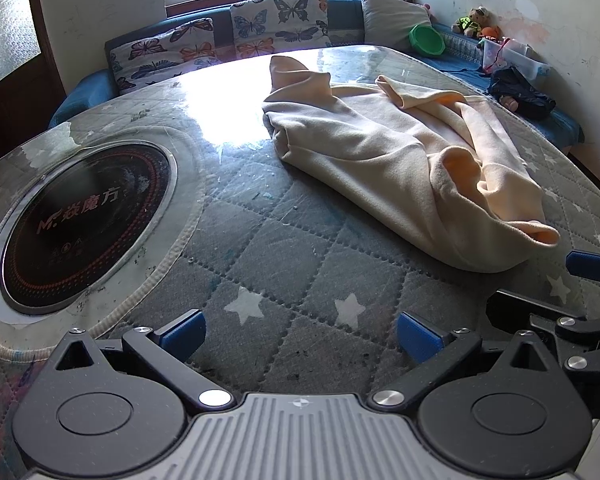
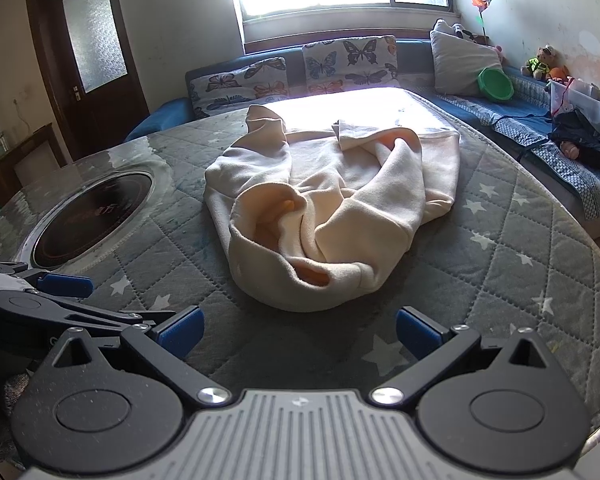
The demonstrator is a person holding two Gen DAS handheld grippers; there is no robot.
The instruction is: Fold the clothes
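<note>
A cream, crumpled garment (image 1: 400, 168) lies in a heap on the quilted grey star-pattern table cover (image 1: 284, 264); it also shows in the right wrist view (image 2: 324, 208), right in front of the gripper. My left gripper (image 1: 300, 336) is open and empty, low over the cover, with the garment ahead and to its right. My right gripper (image 2: 298, 332) is open and empty, just short of the garment's near edge. The right gripper's blue pad shows at the right edge of the left wrist view (image 1: 592, 266); the left gripper shows at the left of the right wrist view (image 2: 64, 280).
A round black induction hob (image 1: 84, 224) is set into the table on the left, also in the right wrist view (image 2: 92, 216). A blue sofa with butterfly cushions (image 1: 280, 20) runs behind the table. A green bowl (image 1: 426, 40), toys and dark clothing (image 1: 524, 96) lie on the right bench.
</note>
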